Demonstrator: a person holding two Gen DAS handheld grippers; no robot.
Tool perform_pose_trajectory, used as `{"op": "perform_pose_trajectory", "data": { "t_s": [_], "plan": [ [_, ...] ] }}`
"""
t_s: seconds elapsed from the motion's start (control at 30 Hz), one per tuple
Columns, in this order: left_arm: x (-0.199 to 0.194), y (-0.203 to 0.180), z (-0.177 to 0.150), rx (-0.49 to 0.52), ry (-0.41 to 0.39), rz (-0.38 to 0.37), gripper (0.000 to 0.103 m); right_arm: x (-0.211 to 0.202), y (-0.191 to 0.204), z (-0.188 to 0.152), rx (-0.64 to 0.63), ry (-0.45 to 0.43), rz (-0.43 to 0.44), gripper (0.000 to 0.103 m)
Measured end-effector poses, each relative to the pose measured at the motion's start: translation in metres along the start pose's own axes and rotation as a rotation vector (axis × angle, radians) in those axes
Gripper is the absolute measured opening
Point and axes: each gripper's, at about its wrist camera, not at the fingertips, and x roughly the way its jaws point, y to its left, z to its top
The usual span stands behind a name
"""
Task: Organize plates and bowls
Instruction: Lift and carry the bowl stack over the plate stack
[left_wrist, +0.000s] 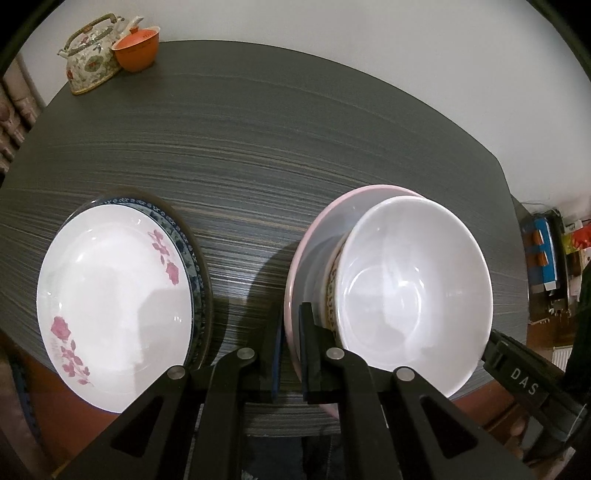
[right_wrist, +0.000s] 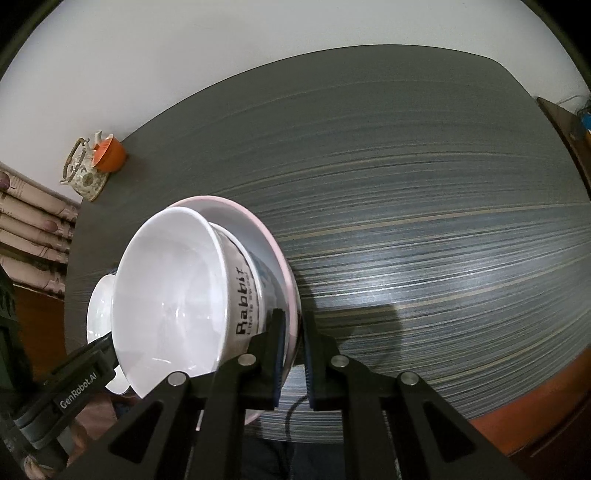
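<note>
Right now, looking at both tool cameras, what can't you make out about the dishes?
- Pink plate: near rim hidden by the left tool in the left view, by the right tool in the right.
- White bowl: base hidden by its own wall; whether another bowl nests beneath is unclear.
- Blue-patterned plate: mostly covered by the floral plate.

White bowl (left_wrist: 413, 291) lettered black in pink-rimmed plate (left_wrist: 314, 236); white plate (left_wrist: 114, 295) with pink flowers over blue-patterned plate (left_wrist: 184, 236); grey-streaked table (left_wrist: 277, 140); orange cup (left_wrist: 136, 48); floral teapot (left_wrist: 90, 61).
</note>
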Motion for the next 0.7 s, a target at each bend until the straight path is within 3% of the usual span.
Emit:
{"op": "perform_pose_trajectory", "data": {
  "t_s": [0.7],
  "plan": [
    [-0.033, 0.019, 0.003, -0.043, -0.043, 0.031, 0.004, -0.014, 0.032, 0.002, -0.072, -0.009, 0.023, 0.010]
  ]
}}
